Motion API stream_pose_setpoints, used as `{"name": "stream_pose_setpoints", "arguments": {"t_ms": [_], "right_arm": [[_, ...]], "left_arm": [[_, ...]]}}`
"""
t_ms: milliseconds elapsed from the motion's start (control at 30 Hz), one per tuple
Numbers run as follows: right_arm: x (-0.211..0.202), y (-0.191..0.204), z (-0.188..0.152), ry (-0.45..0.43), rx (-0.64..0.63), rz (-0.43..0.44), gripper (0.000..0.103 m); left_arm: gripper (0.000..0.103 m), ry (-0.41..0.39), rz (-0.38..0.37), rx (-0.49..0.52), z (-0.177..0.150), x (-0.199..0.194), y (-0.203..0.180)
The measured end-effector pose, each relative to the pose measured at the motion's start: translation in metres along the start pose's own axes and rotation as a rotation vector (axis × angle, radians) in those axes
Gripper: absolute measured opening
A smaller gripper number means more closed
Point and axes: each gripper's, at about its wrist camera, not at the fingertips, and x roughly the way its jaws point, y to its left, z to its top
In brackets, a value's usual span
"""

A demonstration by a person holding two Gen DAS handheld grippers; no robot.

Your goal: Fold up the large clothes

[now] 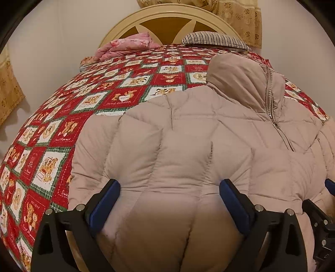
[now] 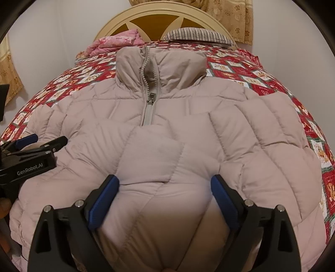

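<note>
A beige quilted puffer jacket (image 2: 167,134) lies front-up on the bed, spread over a red patchwork quilt (image 1: 62,129) printed with teddy bears, its stand-up collar (image 2: 161,64) toward the cream headboard (image 2: 159,14) and its zipper (image 2: 149,100) done up most of the way. The left gripper (image 1: 169,188) has its blue-padded fingers (image 1: 104,200) spread wide, pressed against the puffy hem end of the jacket with a fold of padding bulging between them; the jaws are open, not clamped. The right gripper (image 2: 165,186) sits the same way near the jacket's middle (fingers apart, fabric swelling up between the pads). Seen from the right wrist view, the left gripper rests at the jacket's left edge. By the headboard lie a pink floral blanket (image 1: 125,46) and a striped pillow (image 1: 215,38), with gold curtains (image 1: 236,16) behind.
</note>
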Motion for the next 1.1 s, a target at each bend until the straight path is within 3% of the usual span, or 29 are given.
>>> {"name": "stream_pose_setpoints", "arguments": {"t_ms": [800, 967, 1033, 1067, 1100], "right_arm": [[0.003, 0.008, 0.000, 0.004, -0.020, -0.039, 0.093], [0.004, 0.008, 0.000, 0.002, -0.019, -0.038, 0.093], [0.004, 0.008, 0.000, 0.001, -0.018, -0.038, 0.093], [0.004, 0.008, 0.000, 0.001, -0.019, -0.039, 0.093], [0.004, 0.008, 0.000, 0.001, -0.019, -0.038, 0.093]], "left_arm": [[0.099, -0.001, 0.004, -0.003, 0.001, -0.002, 0.003], [0.099, -0.099, 0.015, -0.086, 0.007, -0.029, 0.029], [0.099, -0.042, 0.073, -0.124, 0.007, -0.015, 0.043], [0.099, 0.012, 0.059, -0.150, 0.006, -0.003, 0.049], [0.101, 0.067, -0.012, -0.205, 0.002, 0.011, 0.058]]}}
